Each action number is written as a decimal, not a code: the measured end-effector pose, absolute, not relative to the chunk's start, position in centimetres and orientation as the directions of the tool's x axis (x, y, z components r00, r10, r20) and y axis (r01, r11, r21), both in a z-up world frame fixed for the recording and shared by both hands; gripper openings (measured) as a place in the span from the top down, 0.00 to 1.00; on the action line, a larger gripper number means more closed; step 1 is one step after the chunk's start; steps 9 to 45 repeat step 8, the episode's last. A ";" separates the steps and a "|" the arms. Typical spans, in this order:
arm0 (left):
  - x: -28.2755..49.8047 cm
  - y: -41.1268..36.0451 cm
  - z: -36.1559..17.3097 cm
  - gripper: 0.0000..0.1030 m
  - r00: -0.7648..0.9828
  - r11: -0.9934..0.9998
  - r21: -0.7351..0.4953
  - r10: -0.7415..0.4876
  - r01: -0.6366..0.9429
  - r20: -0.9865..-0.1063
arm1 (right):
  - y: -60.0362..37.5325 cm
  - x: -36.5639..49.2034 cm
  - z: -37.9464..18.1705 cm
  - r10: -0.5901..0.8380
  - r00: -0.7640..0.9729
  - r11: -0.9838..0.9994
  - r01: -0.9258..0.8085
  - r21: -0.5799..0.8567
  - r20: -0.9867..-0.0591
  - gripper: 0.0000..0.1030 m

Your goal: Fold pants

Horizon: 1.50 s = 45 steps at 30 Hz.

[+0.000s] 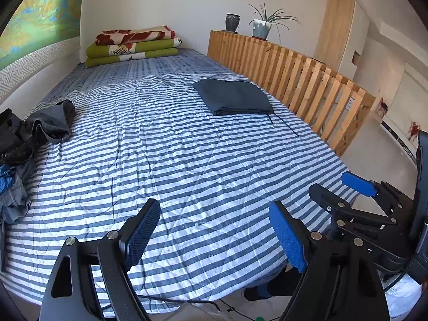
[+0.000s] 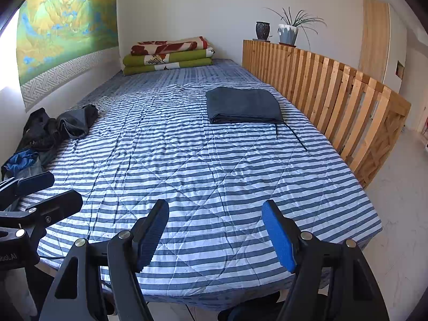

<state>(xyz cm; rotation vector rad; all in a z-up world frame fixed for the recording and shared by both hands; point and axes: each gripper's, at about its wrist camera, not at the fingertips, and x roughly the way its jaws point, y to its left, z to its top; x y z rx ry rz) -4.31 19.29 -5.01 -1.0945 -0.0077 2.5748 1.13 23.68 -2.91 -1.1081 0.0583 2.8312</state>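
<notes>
Striped bedding point(image 1: 171, 144) covers the bed; folded dark pants point(image 1: 232, 96) lie flat near the wooden rail point(image 1: 294, 80). Left gripper point(image 1: 216, 236) and right gripper point(image 2: 218, 236) hover above the near edge, jaws wide apart, holding nothing.

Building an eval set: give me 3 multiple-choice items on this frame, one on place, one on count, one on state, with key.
1. Where does the folded dark pants lie on the striped bed?
A. beside the wooden slat rail
B. on the folded blankets
C. on the floor

2. How many pots stand on the rail?
A. one
B. two
C. four

3. What do the left gripper and the right gripper hold?
A. pants
B. a blanket
C. nothing, jaws apart

Key: 1 A, it sits next to the slats. 2 B, a dark pot and a white plant pot. 3 C, only bedding shows between the pads.
</notes>
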 end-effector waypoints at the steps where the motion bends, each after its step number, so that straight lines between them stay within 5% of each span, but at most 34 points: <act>1: -4.3 19.4 -5.1 0.17 -0.644 -0.941 -0.137 0.313 -0.309 -0.698 | 23.7 1.1 -3.0 0.080 -0.729 -0.994 -0.107 -0.003 -0.680 0.33; 45: -4.5 19.4 -5.3 0.17 -0.643 -0.942 -0.137 0.311 -0.306 -0.700 | 23.6 0.9 -3.4 0.078 -0.721 -0.994 -0.105 -0.003 -0.689 0.33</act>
